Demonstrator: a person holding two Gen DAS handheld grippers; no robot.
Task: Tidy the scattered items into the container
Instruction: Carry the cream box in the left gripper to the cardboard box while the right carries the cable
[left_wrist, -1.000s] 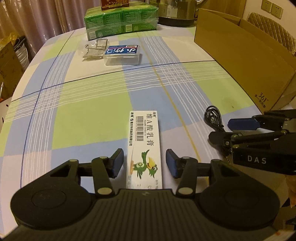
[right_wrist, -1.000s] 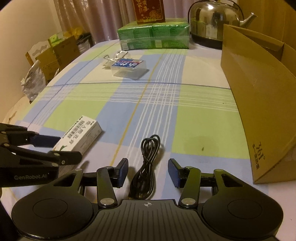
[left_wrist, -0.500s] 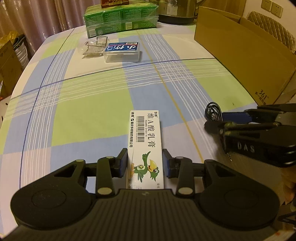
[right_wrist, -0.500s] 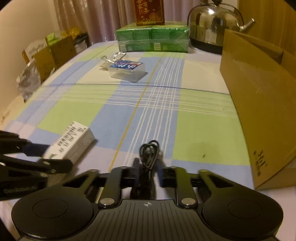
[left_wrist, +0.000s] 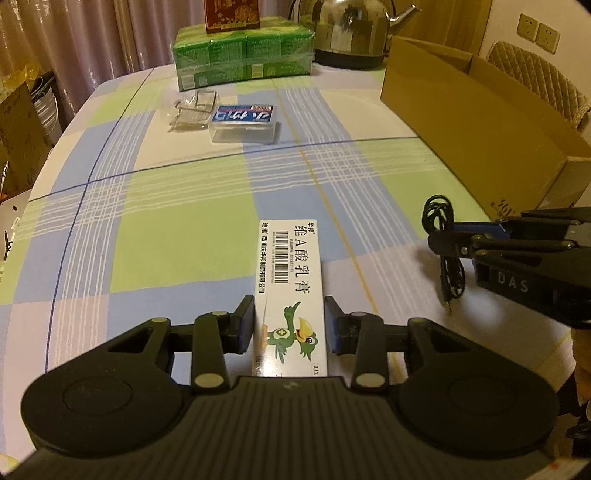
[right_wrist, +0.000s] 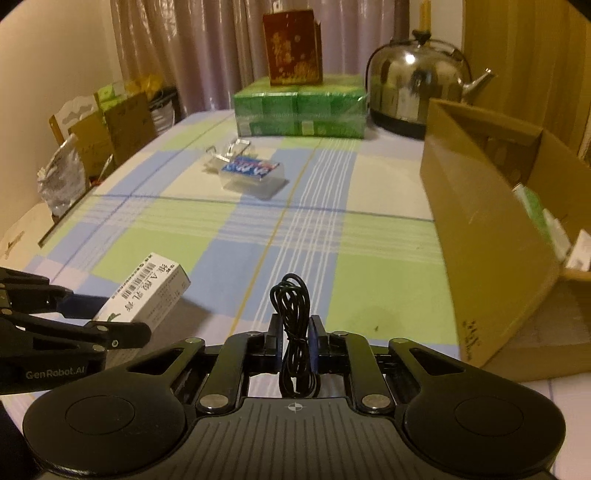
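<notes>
My left gripper (left_wrist: 291, 325) is shut on a long white ointment box (left_wrist: 290, 280) printed with a green bird, held just above the checked tablecloth. From the right wrist view the same box (right_wrist: 147, 291) tilts up off the cloth between the left gripper (right_wrist: 107, 319). A coiled black cable (right_wrist: 293, 325) is pinched in my right gripper (right_wrist: 294, 341), which is shut on it. In the left wrist view that cable (left_wrist: 445, 251) hangs from the right gripper (left_wrist: 447, 240). The open cardboard box (right_wrist: 487, 236) stands at the right.
Farther up the table lie a clear plastic case with a blue label (left_wrist: 242, 122) and a metal clip (left_wrist: 194, 109). At the far end are green packs (right_wrist: 301, 109), a red box (right_wrist: 293, 48) and a steel kettle (right_wrist: 417, 85). Bags and cartons stand left of the table.
Both grippers went from open to shut: the left closed on the ointment box, the right on the cable. Both then rose, lifting the box and the cable off the cloth.
</notes>
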